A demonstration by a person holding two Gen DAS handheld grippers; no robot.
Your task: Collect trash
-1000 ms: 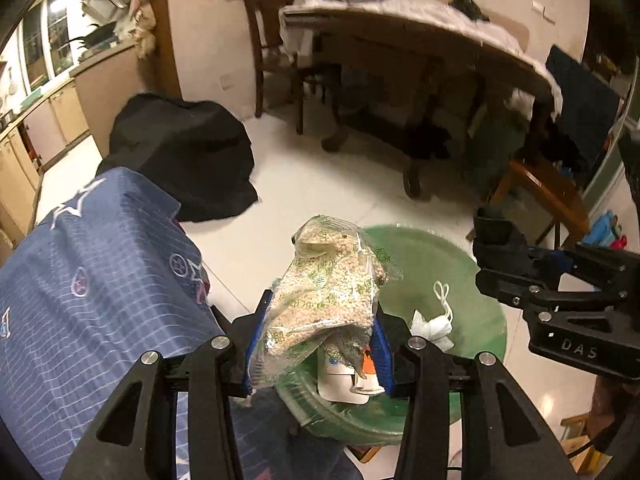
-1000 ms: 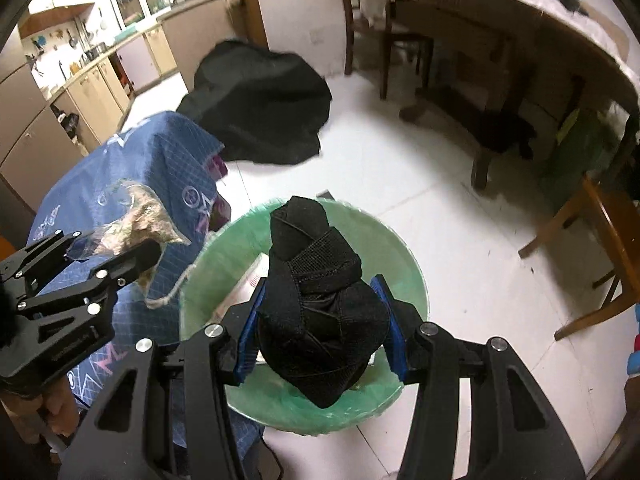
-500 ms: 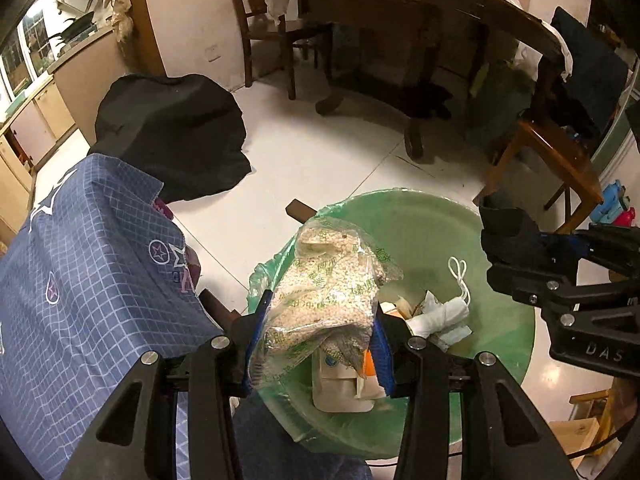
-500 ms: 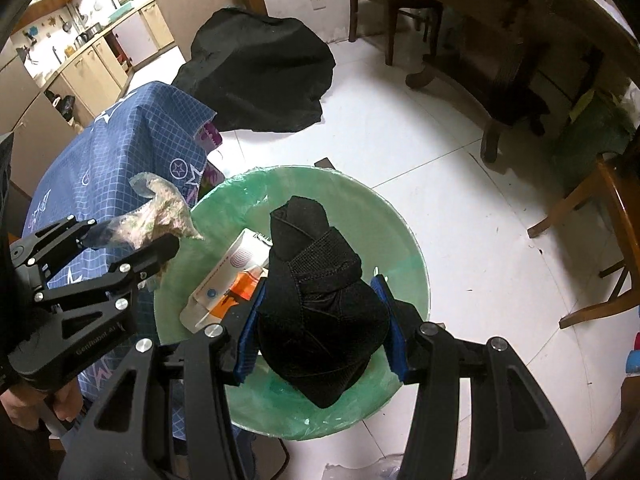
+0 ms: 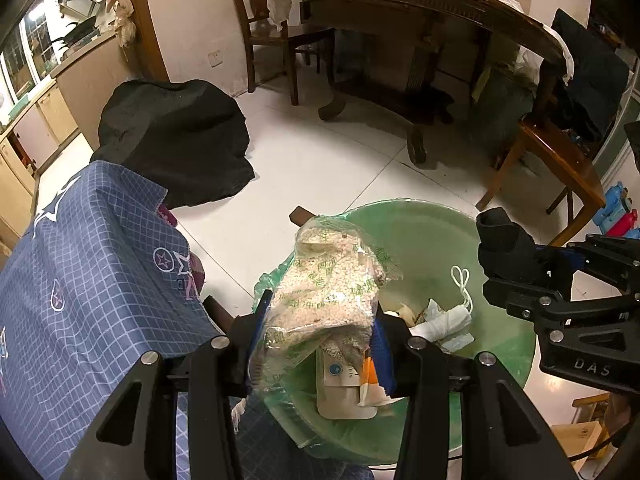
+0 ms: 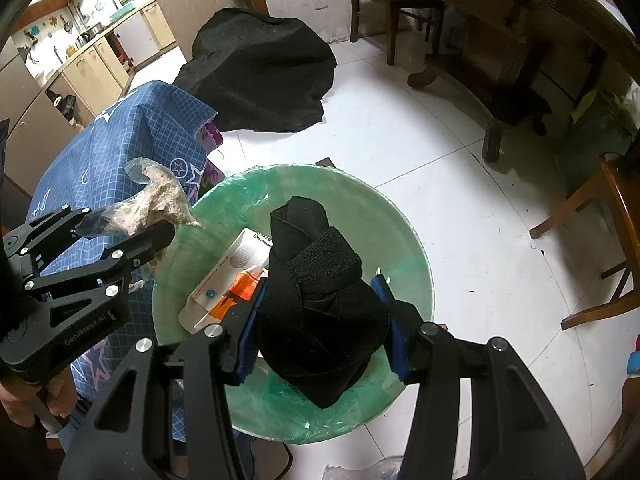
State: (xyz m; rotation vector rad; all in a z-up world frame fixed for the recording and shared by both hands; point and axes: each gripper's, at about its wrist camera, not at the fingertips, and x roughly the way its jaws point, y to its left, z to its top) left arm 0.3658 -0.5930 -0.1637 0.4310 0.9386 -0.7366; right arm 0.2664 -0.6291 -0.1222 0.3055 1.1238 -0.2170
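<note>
My left gripper (image 5: 318,340) is shut on a clear plastic bag of pale grains (image 5: 328,292) and holds it above the near left rim of the green-lined trash bin (image 5: 432,240). My right gripper (image 6: 320,320) is shut on a black fabric bundle (image 6: 316,292) and holds it over the bin (image 6: 400,380). Inside the bin lie a white and orange box (image 6: 228,280), crumpled tissue and a face mask (image 5: 448,320). The left gripper with its bag (image 6: 156,200) shows at the left of the right wrist view. The right gripper with its bundle (image 5: 504,244) shows at the right of the left wrist view.
A blue grid-pattern cloth (image 5: 80,280) covers a surface left of the bin. A black heap (image 5: 172,140) lies on the white tiled floor behind it. A wooden table (image 5: 420,4) and chairs (image 5: 560,160) stand further back; kitchen cabinets (image 6: 80,72) are at far left.
Both grippers have moved forward over the bin, so its inside now shows more fully. Both keep their hold on the bag and the bundle.
</note>
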